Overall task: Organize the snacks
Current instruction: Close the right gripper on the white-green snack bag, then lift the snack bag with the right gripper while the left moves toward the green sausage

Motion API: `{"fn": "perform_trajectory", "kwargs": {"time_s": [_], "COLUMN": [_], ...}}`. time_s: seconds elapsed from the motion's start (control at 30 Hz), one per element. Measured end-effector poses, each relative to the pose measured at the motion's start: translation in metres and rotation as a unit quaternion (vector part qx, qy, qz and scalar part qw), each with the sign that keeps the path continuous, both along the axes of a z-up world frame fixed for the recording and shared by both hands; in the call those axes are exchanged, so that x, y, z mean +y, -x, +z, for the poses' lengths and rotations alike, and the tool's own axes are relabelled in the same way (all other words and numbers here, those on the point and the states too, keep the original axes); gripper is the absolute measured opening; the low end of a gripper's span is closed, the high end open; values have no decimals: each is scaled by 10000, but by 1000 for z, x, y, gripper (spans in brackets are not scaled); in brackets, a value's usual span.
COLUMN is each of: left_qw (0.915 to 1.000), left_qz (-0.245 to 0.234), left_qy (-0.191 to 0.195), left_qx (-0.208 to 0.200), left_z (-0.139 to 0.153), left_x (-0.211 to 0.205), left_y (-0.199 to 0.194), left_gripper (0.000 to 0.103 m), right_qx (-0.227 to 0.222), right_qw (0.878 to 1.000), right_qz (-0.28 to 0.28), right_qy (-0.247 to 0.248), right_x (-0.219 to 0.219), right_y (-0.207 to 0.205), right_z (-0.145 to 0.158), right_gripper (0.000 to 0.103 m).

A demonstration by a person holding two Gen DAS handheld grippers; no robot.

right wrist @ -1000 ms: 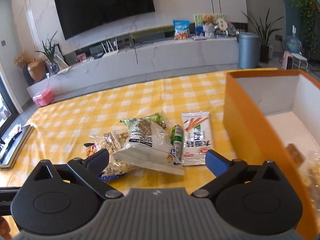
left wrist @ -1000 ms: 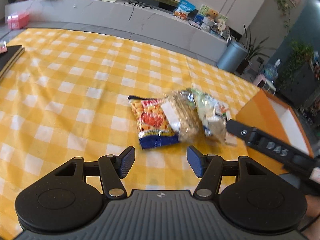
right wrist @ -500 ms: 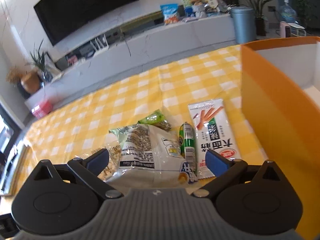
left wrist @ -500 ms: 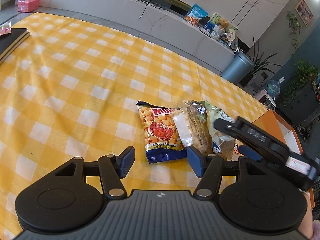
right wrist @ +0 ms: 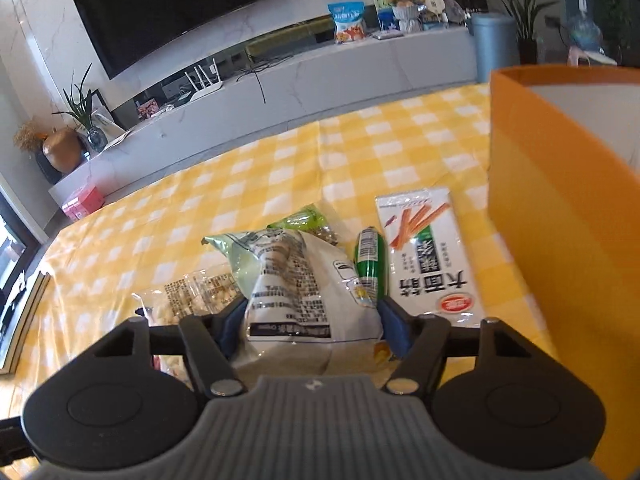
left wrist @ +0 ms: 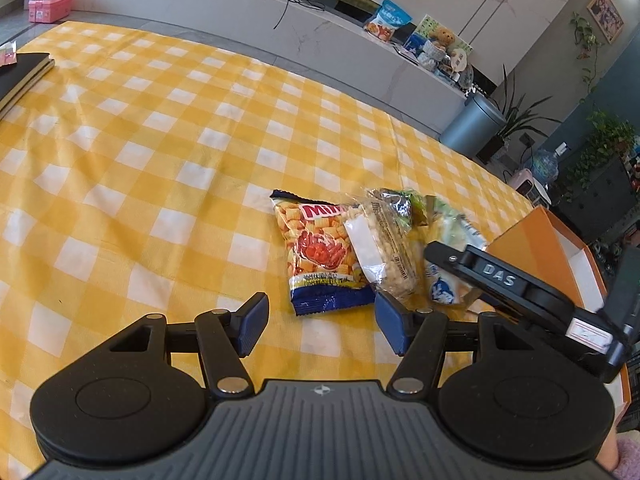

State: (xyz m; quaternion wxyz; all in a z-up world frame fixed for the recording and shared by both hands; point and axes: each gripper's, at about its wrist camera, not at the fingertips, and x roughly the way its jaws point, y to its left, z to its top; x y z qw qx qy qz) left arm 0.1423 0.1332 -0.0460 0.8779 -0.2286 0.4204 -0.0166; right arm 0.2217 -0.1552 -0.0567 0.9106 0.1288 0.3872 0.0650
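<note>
A pile of snack packets lies on the yellow checked cloth (left wrist: pixel 160 152). In the right wrist view my right gripper (right wrist: pixel 310 326) has closed its jaws on both sides of a white and green bag (right wrist: pixel 300 292). Beside that bag lie a green tube snack (right wrist: pixel 370 268), a white biscuit-stick packet (right wrist: pixel 430 256) and a clear packet of puffed pieces (right wrist: pixel 192 296). In the left wrist view my left gripper (left wrist: pixel 320 320) is open and empty, just short of an orange crab-print bag (left wrist: pixel 320 256) and the clear packet (left wrist: pixel 384 248). The right gripper's body (left wrist: pixel 520 284) shows at the right of that view.
An orange box (right wrist: pixel 560 216) with a white inside stands right of the snacks, also in the left wrist view (left wrist: pixel 552 252). A dark notebook (left wrist: pixel 20 76) lies at the cloth's far left edge. A long grey counter (left wrist: pixel 240 12) runs behind the table.
My right gripper has moved down onto the pile and closed around the white and green bag. My left gripper has stayed open and drifted a little closer to the orange bag.
</note>
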Motion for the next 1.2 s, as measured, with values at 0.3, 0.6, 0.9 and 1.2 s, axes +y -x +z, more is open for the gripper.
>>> {"fn": "perform_trajectory", "kwargs": {"time_s": [0.3, 0.6, 0.9, 1.2], "left_qw": [10000, 9999, 9999, 9998], "left_qz": [13, 8, -86, -154], "left_qy": [-6, 9, -43, -45], "left_qx": [70, 113, 92, 117], "left_z": [-3, -4, -2, -2], "left_x": [0, 1, -5, -8], "left_y": [2, 5, 11, 11], "left_gripper": [72, 72, 72, 72], "right_qx": [-361, -87, 297, 299], "right_qw": [9988, 9899, 9828, 9899], "right_qz": [224, 884, 706, 963], "right_qy": [230, 1106, 1680, 993], "right_x": [-25, -31, -32, -33], "right_y": [52, 130, 141, 140], "right_z": [34, 29, -4, -9], "right_gripper": [67, 67, 71, 100]}}
